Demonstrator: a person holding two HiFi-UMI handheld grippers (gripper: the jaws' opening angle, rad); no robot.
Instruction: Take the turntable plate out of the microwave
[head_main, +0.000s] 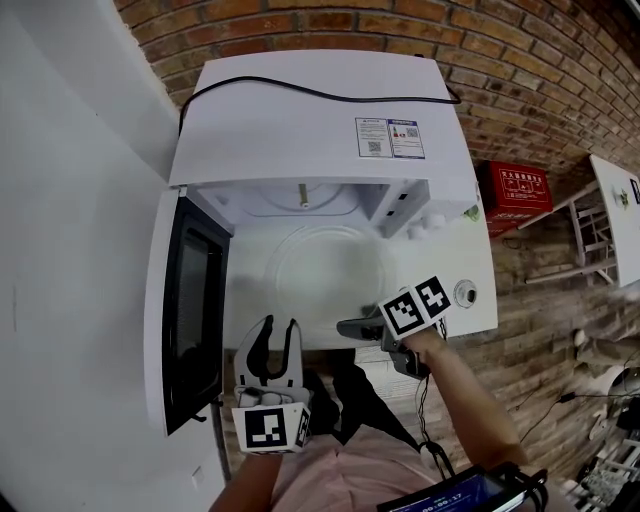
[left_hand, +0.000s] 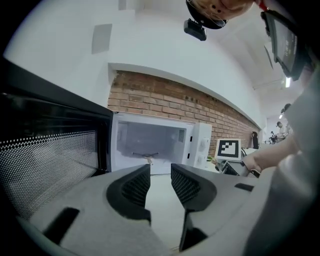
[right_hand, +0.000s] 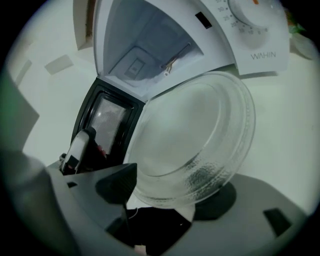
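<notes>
Right tongs (right_hand: 172, 194) are recorded as spread wide, near the limit of their travel. In the right gripper view the near rim of the glass turntable plate (right_hand: 195, 135) is seen between the two jaws, overlapping the dark pads. No pinch on the glass can be made out, so the plate is noted as not gripped. The plate is found outside the microwave (head_main: 310, 110), lying on the white desk (head_main: 250, 290) directly in front of the open cavity. In the head view it shows as a faint clear circle between the cavity mouth and the desk's front edge. The right tongs are angled downward toward the plate from the right, with the marker cube uppermost and a hand behind it. Left tongs (left_hand: 160, 172) are noted with the jaws only slightly apart, leaving a narrow gap in which nothing is held or touched. They are pointed nearly level at the cavity and kept near the front edge of the desk, apart from the plate. The microwave door (head_main: 190, 310) is swung fully open to the left. Inside the cavity a bare turntable support (left_hand: 145, 156) is seen on the floor, with no plate over it. A black cable (head_main: 320, 93) is draped across the microwave's top, and a brick wall (head_main: 300, 30) is seen behind.
</notes>
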